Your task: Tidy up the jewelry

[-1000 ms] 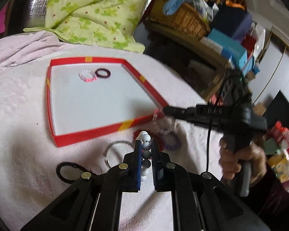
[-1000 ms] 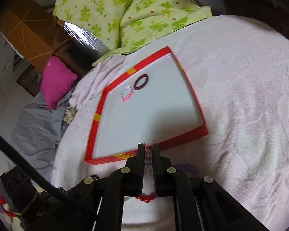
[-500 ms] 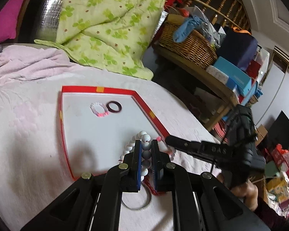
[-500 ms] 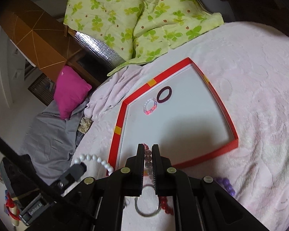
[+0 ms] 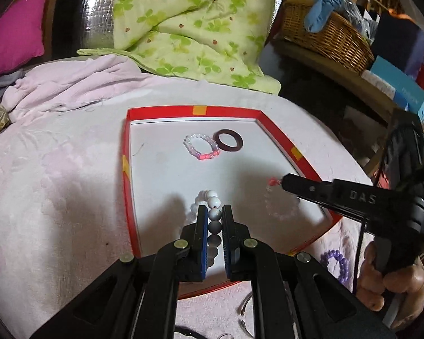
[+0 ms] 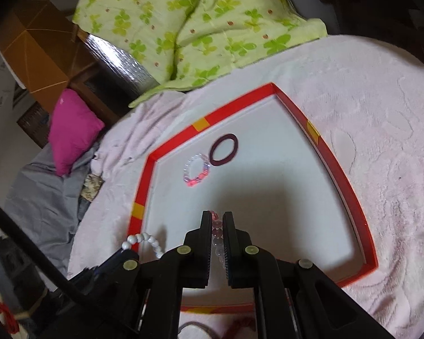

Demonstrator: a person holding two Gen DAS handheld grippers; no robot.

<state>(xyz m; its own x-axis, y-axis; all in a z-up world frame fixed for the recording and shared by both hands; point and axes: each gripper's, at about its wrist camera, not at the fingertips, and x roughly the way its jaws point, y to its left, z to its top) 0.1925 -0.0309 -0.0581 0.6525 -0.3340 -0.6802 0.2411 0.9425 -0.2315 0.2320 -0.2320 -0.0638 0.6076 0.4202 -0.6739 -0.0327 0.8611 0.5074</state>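
A shallow red-rimmed tray (image 5: 274, 130) with a white floor lies on the pink bedspread. In it lie a clear-and-pink bead bracelet (image 5: 202, 147) and a dark maroon ring (image 5: 228, 139). My left gripper (image 5: 213, 212) is shut on a white-and-grey bead bracelet (image 5: 212, 200) and holds it above the tray's near part. My right gripper (image 6: 217, 217) is shut on a clear pink bead bracelet (image 6: 217, 226), hanging over the tray; it shows in the left wrist view (image 5: 279, 203) too. The white bracelet also shows in the right wrist view (image 6: 144, 240).
A purple bead bracelet (image 5: 336, 262) and a thin metal bangle (image 5: 244, 308) lie on the bedspread by the tray's near edge. A green quilt (image 5: 189, 25) lies behind the tray. A wicker basket (image 5: 325, 34) stands on a shelf at the right.
Both grippers have lifted their bracelets off the bedspread and carried them forward over the tray. The tray now fills more of both views.
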